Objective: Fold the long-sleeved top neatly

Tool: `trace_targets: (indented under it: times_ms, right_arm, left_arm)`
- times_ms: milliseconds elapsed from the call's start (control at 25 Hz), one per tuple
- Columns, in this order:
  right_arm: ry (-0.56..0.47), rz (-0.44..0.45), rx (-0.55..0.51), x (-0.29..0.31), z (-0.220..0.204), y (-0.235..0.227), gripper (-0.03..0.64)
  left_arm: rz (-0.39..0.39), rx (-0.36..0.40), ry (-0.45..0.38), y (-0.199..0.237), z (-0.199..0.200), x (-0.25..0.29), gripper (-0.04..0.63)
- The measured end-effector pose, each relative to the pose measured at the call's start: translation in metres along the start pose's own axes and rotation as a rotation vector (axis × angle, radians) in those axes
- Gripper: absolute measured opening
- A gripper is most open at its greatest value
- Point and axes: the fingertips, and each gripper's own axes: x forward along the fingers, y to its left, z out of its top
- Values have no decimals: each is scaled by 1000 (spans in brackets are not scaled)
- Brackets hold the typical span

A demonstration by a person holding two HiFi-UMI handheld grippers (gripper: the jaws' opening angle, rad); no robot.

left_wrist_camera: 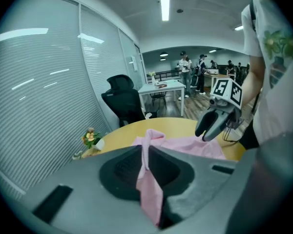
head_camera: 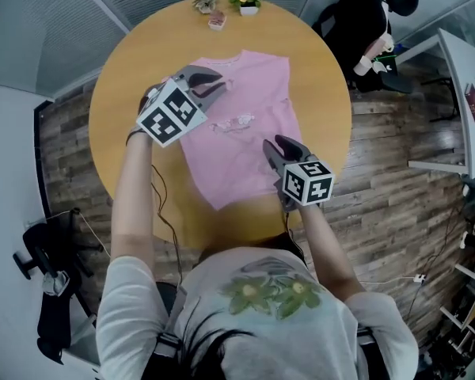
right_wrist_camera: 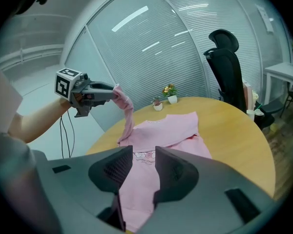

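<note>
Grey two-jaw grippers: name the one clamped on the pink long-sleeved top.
The left gripper, shut on a lifted fold of the pink top; the right gripper has jaws apart.

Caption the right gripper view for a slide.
Left gripper holds a sleeve of the pink top raised above the round table; right gripper hovers open over the top.

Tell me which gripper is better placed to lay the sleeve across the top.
Left. The left gripper is shut on the sleeve, holding it raised over the pink top; the right gripper hovers open and empty over its lower part.
</note>
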Motion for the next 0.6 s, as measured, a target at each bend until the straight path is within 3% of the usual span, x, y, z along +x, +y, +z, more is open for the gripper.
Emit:
trace_targets:
  times_ms: [240,600]
  right_arm:
    - [1,-51,51,-13,-7,-33,155]
    - [28,-99,107,-24,-22,-76,155]
  left_arm:
    - [-180,92,28,-42,22,62,41]
    - [-374,193,131,-103,24,155,41]
